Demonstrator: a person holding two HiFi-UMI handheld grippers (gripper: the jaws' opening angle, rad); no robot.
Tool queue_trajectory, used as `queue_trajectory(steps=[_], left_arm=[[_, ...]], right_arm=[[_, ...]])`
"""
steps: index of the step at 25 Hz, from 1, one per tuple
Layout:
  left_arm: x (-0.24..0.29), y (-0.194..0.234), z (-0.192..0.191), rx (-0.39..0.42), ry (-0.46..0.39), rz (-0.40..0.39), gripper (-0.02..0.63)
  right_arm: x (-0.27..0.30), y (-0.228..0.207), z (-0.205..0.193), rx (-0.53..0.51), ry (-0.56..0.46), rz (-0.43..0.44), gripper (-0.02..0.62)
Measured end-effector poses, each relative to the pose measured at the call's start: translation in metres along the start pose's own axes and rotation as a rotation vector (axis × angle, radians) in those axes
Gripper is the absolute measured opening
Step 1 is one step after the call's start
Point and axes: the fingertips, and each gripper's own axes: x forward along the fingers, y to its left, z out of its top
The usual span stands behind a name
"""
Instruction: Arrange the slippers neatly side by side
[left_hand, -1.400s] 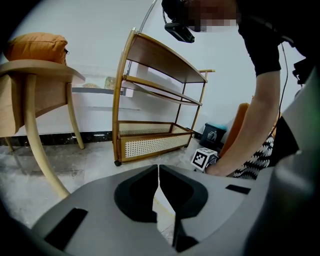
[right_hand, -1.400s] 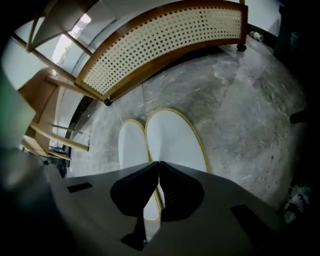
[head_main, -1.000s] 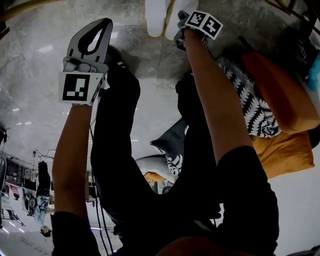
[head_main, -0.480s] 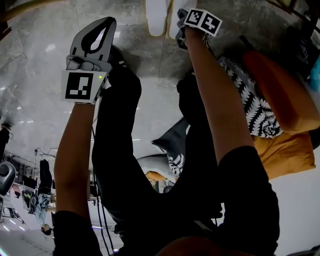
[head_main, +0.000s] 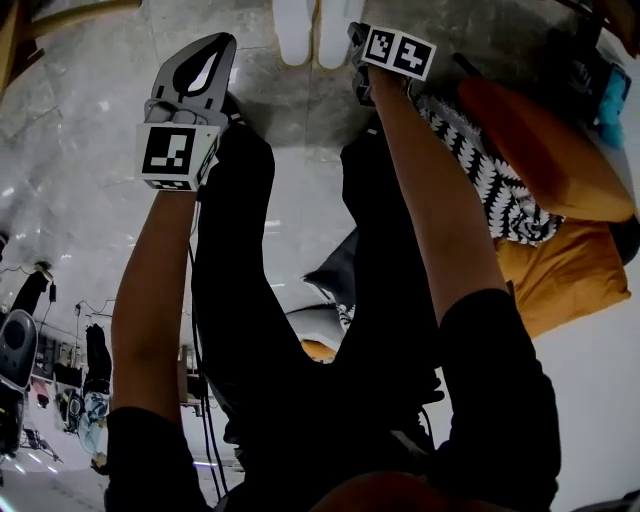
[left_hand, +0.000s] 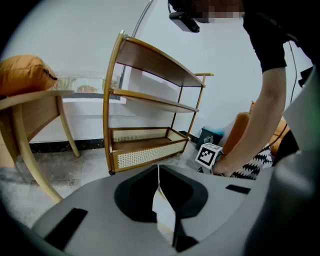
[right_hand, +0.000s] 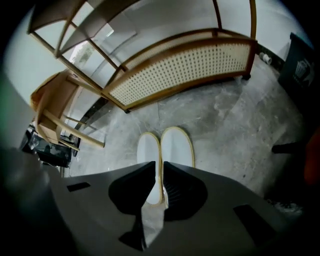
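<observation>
Two white slippers with yellow edging lie side by side on the grey stone floor, the left one (right_hand: 148, 150) touching the right one (right_hand: 177, 146), toes toward the shelf. In the head view they show at the top edge, left slipper (head_main: 293, 30) and right slipper (head_main: 337, 30). My right gripper (right_hand: 160, 167) hangs above their heels pointing steeply down. Its jaws have just been opening, and a narrow gap between them holds nothing. In the head view the right gripper (head_main: 358, 45) sits just right of the slippers. My left gripper (head_main: 215, 50) is off to their left, shut and empty, its tips (left_hand: 158, 167) meeting.
A wooden shelf with cane panels (right_hand: 185, 65) stands just beyond the slippers. A wooden table leg (left_hand: 30, 145) is left of it. An orange cushion (head_main: 545, 150) and a black-and-white leaf-print cushion (head_main: 490, 170) lie on the right. The person's black-clad legs (head_main: 250, 300) stand below.
The right gripper has lifted up off the right slipper and its jaws have parted. The slippers now lie straight and together. The left gripper has risen a little.
</observation>
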Motion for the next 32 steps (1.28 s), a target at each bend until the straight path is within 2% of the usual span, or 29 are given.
queue_trajectory(steps=[1,3,5,9,12,14,17,20,25,29,32], left_arm=[[-0.007,-0.005,0.014,-0.008,-0.006,-0.007,0.023],[-0.026,-0.02,0.053,-0.038,-0.038,-0.026,0.023],[-0.047,-0.035,0.102,-0.048,-0.086,-0.048,0.023],[-0.083,-0.039,0.197,0.007,-0.165,-0.068,0.023],[-0.133,-0.033,0.253,0.031,-0.181,-0.095,0.023],[-0.167,-0.029,0.291,0.063,-0.196,-0.116,0.023],[-0.214,-0.018,0.367,0.139,-0.261,-0.122,0.023],[-0.278,-0.032,0.421,0.176,-0.311,-0.123,0.023],[-0.369,-0.056,0.49,0.185,-0.439,-0.14,0.023],[-0.422,-0.083,0.528,0.198,-0.532,-0.144,0.023],[-0.45,-0.102,0.55,0.239,-0.594,-0.104,0.019]], right_arm=[[-0.02,0.01,0.003,-0.008,-0.017,0.036,0.047],[-0.07,0.038,0.011,0.011,-0.059,0.151,0.034],[-0.131,0.066,0.03,0.008,-0.126,0.218,0.032],[-0.267,0.132,0.098,-0.121,-0.37,0.26,0.031],[-0.378,0.199,0.116,-0.224,-0.515,0.265,0.031],[-0.449,0.237,0.128,-0.252,-0.613,0.258,0.031],[-0.552,0.29,0.167,-0.318,-0.817,0.251,0.032],[-0.652,0.331,0.17,-0.434,-0.962,0.236,0.031],[-0.79,0.385,0.163,-0.646,-1.128,0.28,0.032],[-0.877,0.391,0.142,-0.704,-1.252,0.299,0.032],[-0.932,0.385,0.124,-0.718,-1.363,0.288,0.032]])
